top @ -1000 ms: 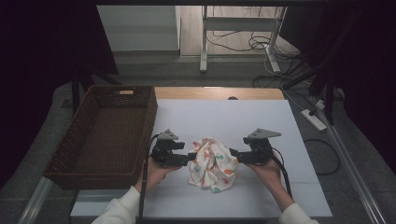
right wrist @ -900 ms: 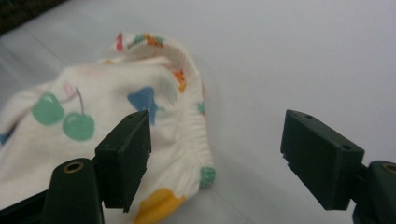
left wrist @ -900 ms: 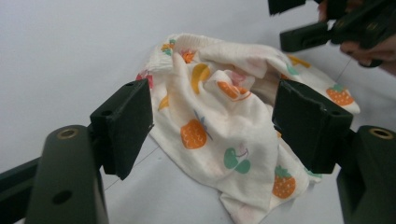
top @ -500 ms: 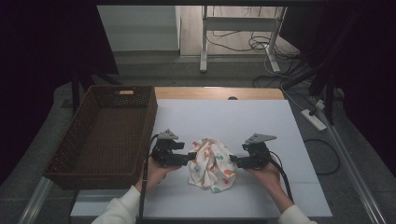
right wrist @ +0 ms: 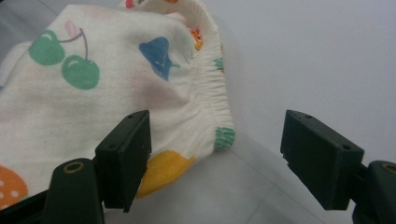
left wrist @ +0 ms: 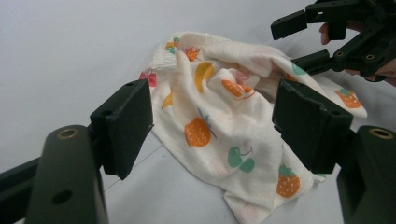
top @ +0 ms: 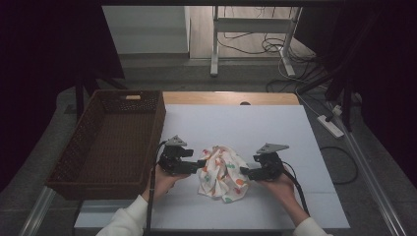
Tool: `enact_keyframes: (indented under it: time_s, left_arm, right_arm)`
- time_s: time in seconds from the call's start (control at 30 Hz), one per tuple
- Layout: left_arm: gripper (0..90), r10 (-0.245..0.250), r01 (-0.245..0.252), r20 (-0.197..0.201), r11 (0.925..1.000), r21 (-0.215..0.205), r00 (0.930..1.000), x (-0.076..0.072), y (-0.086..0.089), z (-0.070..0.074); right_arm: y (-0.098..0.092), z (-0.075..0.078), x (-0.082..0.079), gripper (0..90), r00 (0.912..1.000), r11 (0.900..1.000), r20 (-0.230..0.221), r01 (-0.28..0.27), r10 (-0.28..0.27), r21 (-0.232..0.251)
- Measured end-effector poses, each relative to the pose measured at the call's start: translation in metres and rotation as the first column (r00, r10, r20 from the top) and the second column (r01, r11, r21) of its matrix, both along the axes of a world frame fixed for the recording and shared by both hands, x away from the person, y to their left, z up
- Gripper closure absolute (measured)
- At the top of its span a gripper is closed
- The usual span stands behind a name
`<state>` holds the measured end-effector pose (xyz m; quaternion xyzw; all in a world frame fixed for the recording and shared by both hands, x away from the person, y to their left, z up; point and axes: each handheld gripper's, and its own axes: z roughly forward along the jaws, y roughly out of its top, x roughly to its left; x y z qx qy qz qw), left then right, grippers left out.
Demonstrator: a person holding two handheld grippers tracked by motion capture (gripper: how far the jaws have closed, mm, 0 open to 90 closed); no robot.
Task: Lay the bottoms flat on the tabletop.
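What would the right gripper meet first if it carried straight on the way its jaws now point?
Most likely the fruit-print cloth: the right gripper has open jaws aimed at its gathered elastic edge, which already lies between them, apparently untouched by the pads.

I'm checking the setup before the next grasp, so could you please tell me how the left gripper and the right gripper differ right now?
The left gripper sits at the fruit-print cloth's left side, nearer the wicker basket; the right gripper sits at its right side. In its own view, the left gripper faces crumpled folds, while the right gripper faces an elastic gathered hem. Both have open jaws, pinch nothing, and point inward toward the cloth.
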<state>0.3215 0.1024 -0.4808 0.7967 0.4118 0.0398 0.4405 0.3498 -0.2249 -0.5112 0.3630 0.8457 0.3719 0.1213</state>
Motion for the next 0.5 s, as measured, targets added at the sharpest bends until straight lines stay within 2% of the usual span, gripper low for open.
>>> enact_keyframes:
  time_s: [0.27, 0.37, 0.5]
  left_arm:
    - [28.5, -0.001, 0.001, -0.005, 1.0000, -0.002, 1.0000, 0.001, 0.001, -0.001]
    - [28.5, -0.002, 0.002, -0.007, 1.0000, -0.001, 1.0000, 0.001, 0.001, -0.002]
    - [28.4, -0.001, 0.001, -0.005, 1.0000, -0.001, 1.0000, 0.000, 0.001, -0.001]
  right_arm:
    - [0.007, -0.010, 0.002, 25.2, 0.9999, 0.998, -0.012, -0.013, 0.012, -0.062]
    - [0.008, -0.012, 0.003, 25.3, 0.9999, 0.997, -0.013, -0.013, 0.012, -0.071]
    - [0.009, -0.014, 0.002, 29.5, 0.9999, 0.996, -0.012, -0.002, 0.001, -0.088]
